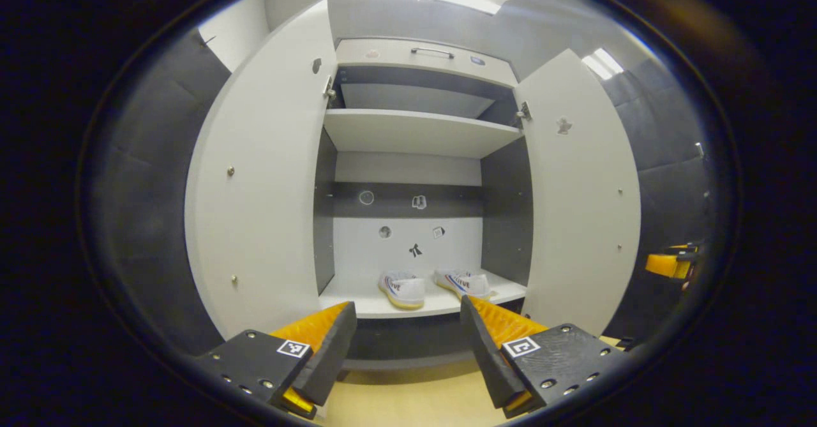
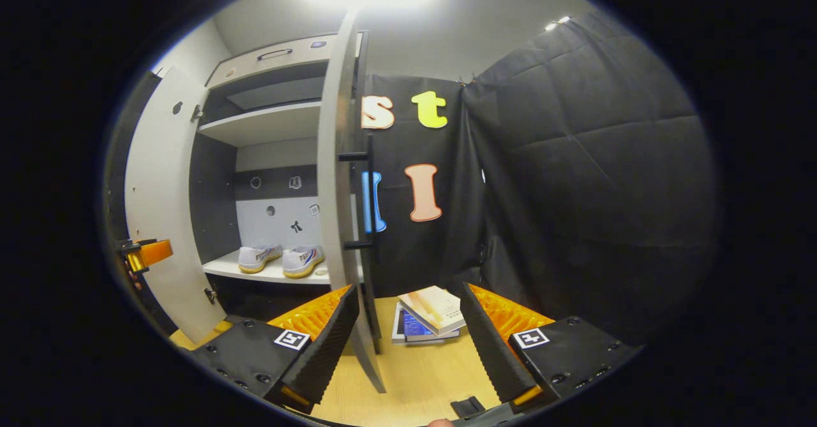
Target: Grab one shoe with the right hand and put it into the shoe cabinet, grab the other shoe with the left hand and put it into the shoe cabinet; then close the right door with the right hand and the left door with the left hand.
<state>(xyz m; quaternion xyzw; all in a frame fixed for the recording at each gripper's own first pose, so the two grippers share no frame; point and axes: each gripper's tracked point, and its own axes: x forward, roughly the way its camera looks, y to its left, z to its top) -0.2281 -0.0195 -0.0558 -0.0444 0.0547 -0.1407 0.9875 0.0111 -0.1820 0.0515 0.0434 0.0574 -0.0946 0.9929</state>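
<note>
White shoes, left shoe (image 1: 403,288) and right shoe (image 1: 464,282), sit side by side on the bottom shelf (image 1: 440,304) of the shoe cabinet (image 1: 421,63). Left door (image 1: 265,184) and right door (image 1: 577,191) stand open. Left claw (image 1: 408,344) spread, empty, facing the shelf. Right claw (image 2: 405,344) spread, empty, straddling the right door's edge without touching; books (image 2: 431,315) on the floor beyond.

Each tool (image 1: 407,315) (image 2: 406,299) has two wedge-shaped fingers with ribbed inner pads, screwed mounting blocks, and square black-and-white marker tags.
</note>
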